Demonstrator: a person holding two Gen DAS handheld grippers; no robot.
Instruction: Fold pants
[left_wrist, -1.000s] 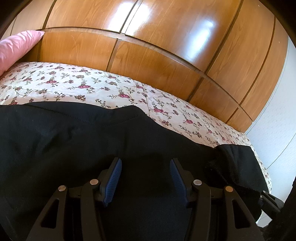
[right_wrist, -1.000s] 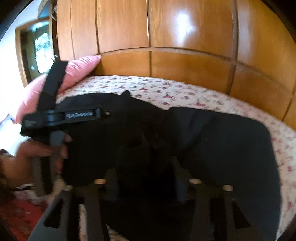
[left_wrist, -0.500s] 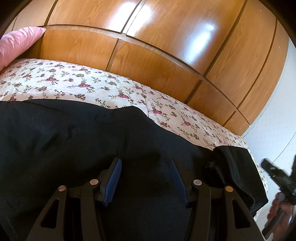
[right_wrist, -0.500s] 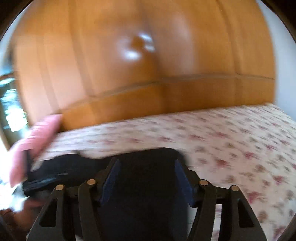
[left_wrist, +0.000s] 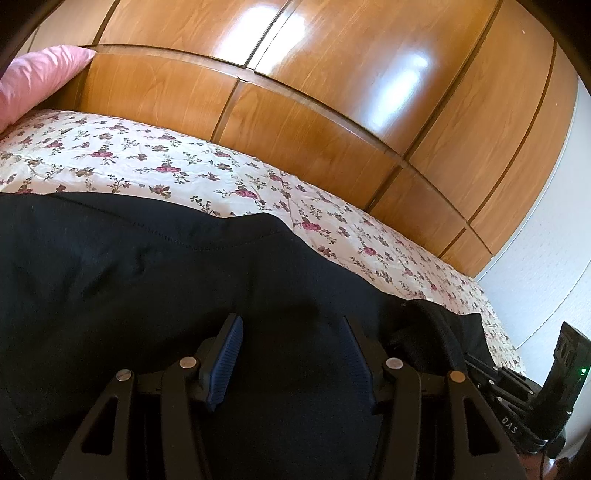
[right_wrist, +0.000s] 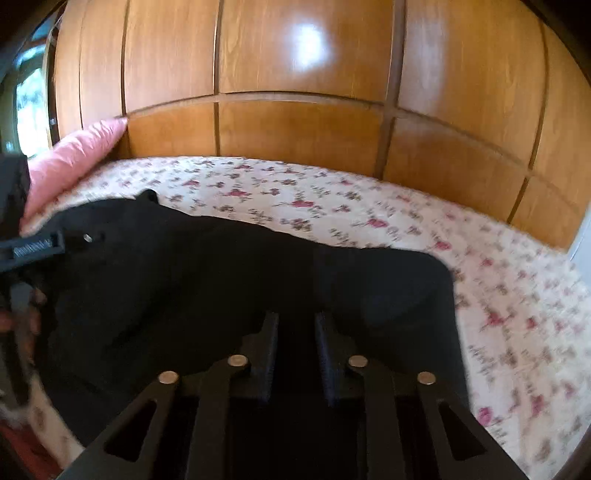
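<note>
Black pants (left_wrist: 155, 280) lie spread across floral bedsheet (left_wrist: 155, 162); left gripper (left_wrist: 291, 354) gapes wide over them, right gripper (right_wrist: 295, 350) closing on fabric.

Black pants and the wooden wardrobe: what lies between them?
Only bare floral bedspread separates the black pants from the wooden wardrobe; both wrist views show this strip, and a pink pillow sits at its left end.

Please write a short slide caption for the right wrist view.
Right gripper closing over black pants spread on a floral bedsheet.
</note>
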